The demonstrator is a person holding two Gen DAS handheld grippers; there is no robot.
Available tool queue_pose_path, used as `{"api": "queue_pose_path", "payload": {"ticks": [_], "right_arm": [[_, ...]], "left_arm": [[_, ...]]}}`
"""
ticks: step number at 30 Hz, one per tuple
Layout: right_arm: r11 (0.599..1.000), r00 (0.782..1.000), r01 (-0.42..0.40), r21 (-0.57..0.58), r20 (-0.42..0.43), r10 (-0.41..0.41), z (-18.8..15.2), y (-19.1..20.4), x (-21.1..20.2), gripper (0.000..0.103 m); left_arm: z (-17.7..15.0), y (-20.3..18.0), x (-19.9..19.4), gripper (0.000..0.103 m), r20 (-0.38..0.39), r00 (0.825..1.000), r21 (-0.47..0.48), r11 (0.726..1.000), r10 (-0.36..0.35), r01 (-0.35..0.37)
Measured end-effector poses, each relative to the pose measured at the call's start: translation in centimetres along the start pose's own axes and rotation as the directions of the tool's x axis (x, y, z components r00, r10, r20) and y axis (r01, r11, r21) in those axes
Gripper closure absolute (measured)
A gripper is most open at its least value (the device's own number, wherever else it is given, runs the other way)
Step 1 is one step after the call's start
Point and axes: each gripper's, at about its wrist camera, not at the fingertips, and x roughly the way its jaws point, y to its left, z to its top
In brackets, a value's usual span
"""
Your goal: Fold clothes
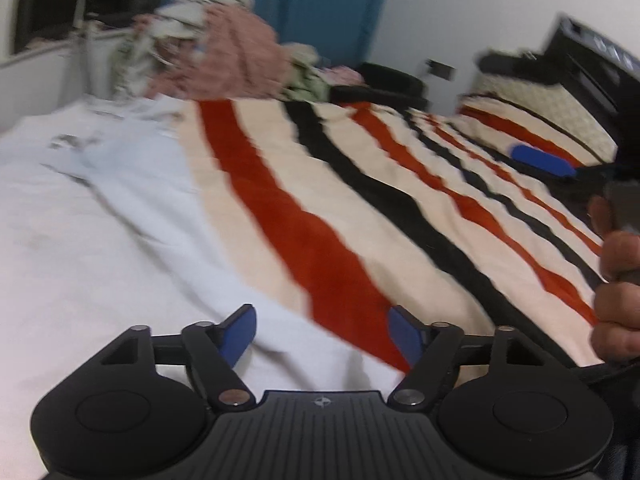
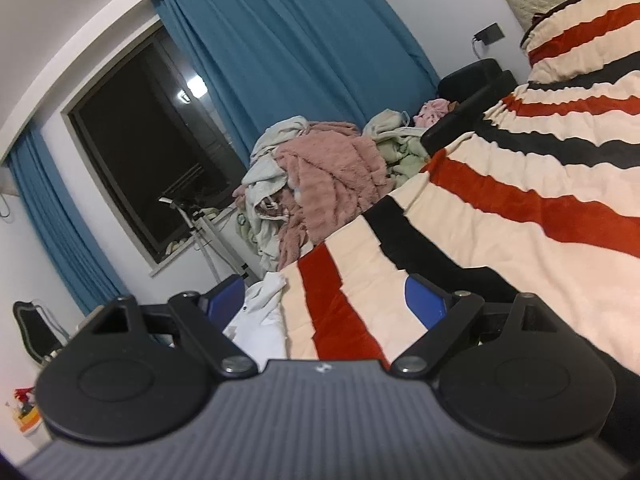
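Note:
A white garment [image 1: 100, 216] lies spread on the left of the striped bed blanket [image 1: 360, 200]. My left gripper [image 1: 322, 326] is open and empty just above the garment's near edge, where it meets the blanket. My right gripper [image 2: 324, 296] is open and empty, tilted, above the blanket [image 2: 500, 208]; a corner of the white garment [image 2: 260, 312] shows between its jaws at the left. In the left wrist view the right gripper's blue finger [image 1: 540, 160] and the hand holding it show at the right edge.
A pile of pink, green and white clothes [image 2: 320, 176] sits at the bed's far end, also in the left wrist view [image 1: 212, 48]. Blue curtains [image 2: 304, 48] and a dark window [image 2: 148, 140] are behind. A black chair [image 2: 472, 80] stands beside the bed.

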Motion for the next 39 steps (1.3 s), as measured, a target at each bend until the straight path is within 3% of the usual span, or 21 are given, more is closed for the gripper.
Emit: {"api": "queue_pose_path", "payload": {"ticks": [2,4,7,11,12,13,14,19,24,28,31,35,37,39], "right_arm": [[1.000,1.000,0.000,0.003,-0.002,0.000,0.0,-0.4,0.0,0.014],[1.000,1.000,-0.004,0.020,-0.015,0.004,-0.1,-0.9,0.2,0.014],[0.998,0.999,-0.011,0.055,-0.044,0.013,-0.3,-1.6,0.7,0.014],[0.999,0.997,0.007,0.052,-0.072,-0.004,-1.0,-1.3,1.5,0.014],[0.999,0.997,0.011,0.036,-0.079,-0.009,-1.2,-1.0,1.7,0.014],[1.000,0.996,0.012,0.018,-0.084,-0.011,-1.4,-0.7,1.8,0.014],[1.000,0.996,0.012,0.001,-0.086,-0.012,-1.6,-0.3,1.9,0.014],[0.997,0.998,0.002,-0.078,-0.066,-0.007,-2.3,1.2,1.6,0.014],[0.993,1.000,-0.027,-0.113,-0.005,0.026,-2.4,2.7,-0.4,0.014],[0.980,0.999,-0.026,-0.199,-0.045,0.017,-2.4,5.7,-1.2,0.014],[0.955,0.997,-0.025,-0.295,-0.079,0.002,-2.7,8.5,-1.7,0.014],[0.941,0.988,-0.077,-0.331,-0.150,0.028,-3.5,11.2,-1.6,0.015],[0.938,0.982,-0.097,-0.333,-0.187,0.035,-3.9,12.3,-1.2,0.015],[0.936,0.976,-0.110,-0.334,-0.216,0.037,-4.2,13.2,-0.7,0.015]], "left_arm": [[-0.5,-1.1,1.7,0.054,-0.023,0.999,0.022,0.999,-0.032,0.032],[-1.0,-2.0,3.3,0.061,-0.048,0.997,0.040,0.997,-0.059,0.061],[-2.1,-2.5,5.2,0.060,-0.090,0.993,0.052,0.995,-0.077,0.082],[-3.0,-2.0,6.9,0.063,-0.139,0.989,0.050,0.998,-0.040,0.047],[-3.1,-1.9,7.0,0.068,-0.139,0.990,0.054,0.998,-0.036,0.044],[-3.2,-1.8,7.1,0.086,-0.143,0.989,0.059,0.997,-0.036,0.045],[-3.2,-1.5,7.1,0.094,-0.146,0.988,0.047,0.998,-0.042,0.049],[-2.5,1.8,3.7,0.097,-0.075,0.994,-0.113,0.991,-0.074,0.065],[-1.5,3.9,-4.6,0.097,0.054,0.994,-0.172,0.979,-0.100,0.108],[-2.2,6.8,-11.7,0.097,0.129,0.989,-0.252,0.963,-0.069,0.100],[-4.2,9.7,-14.8,0.098,0.116,0.993,-0.358,0.933,-0.007,0.048],[-6.9,13.7,-15.5,0.098,0.015,0.996,-0.489,0.869,0.091,-0.072],[-7.5,15.1,-15.2,0.098,-0.022,0.995,-0.540,0.837,0.096,-0.093],[-7.3,15.8,-15.1,0.098,-0.038,0.997,-0.553,0.829,0.072,-0.081]]}}
